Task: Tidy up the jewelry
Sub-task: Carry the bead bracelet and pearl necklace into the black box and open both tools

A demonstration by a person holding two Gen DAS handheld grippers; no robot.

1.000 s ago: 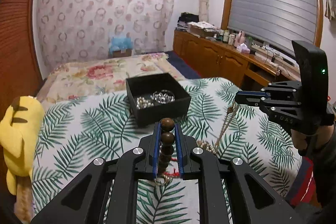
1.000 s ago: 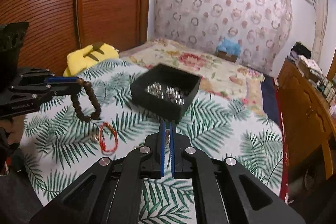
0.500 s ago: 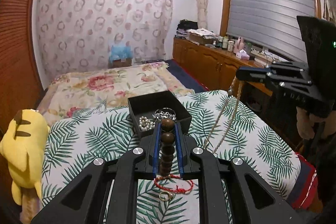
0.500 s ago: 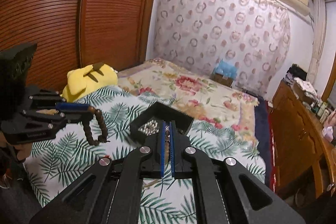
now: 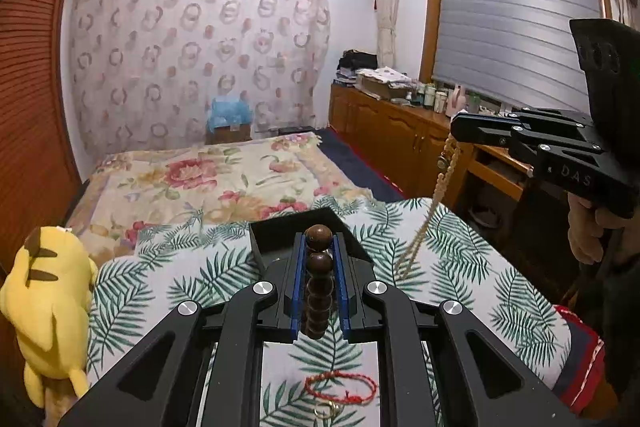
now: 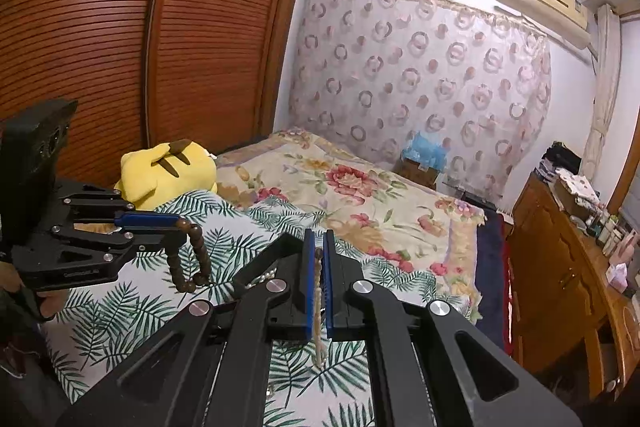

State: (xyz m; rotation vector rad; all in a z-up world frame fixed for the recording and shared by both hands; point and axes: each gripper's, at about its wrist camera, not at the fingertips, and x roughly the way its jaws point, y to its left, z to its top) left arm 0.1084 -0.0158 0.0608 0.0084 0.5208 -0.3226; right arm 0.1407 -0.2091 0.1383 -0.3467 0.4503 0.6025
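My left gripper point(image 5: 319, 251) is shut on a brown wooden bead bracelet point(image 5: 319, 287) and holds it up in the air; the bracelet hangs from it in the right wrist view point(image 6: 188, 259). My right gripper point(image 6: 319, 251) is shut on a cream bead necklace point(image 6: 318, 307), whose strand hangs down over the palm-leaf cloth in the left wrist view point(image 5: 424, 227). The black jewelry box point(image 5: 280, 231) lies just beyond my left fingertips, mostly hidden. A red string bracelet point(image 5: 340, 387) and a small gold ring point(image 5: 326, 411) lie on the cloth below my left gripper.
A yellow plush toy point(image 5: 44, 307) sits at the left edge of the cloth. A floral bedspread point(image 5: 208, 179) lies beyond. Wooden cabinets point(image 5: 392, 139) stand on the right, and a wooden wardrobe point(image 6: 120, 47) on the left.
Both grippers have risen and tilted up, lifting the brown bracelet and the cream necklace higher. The box now sits lower in view, mostly hidden behind my fingers.
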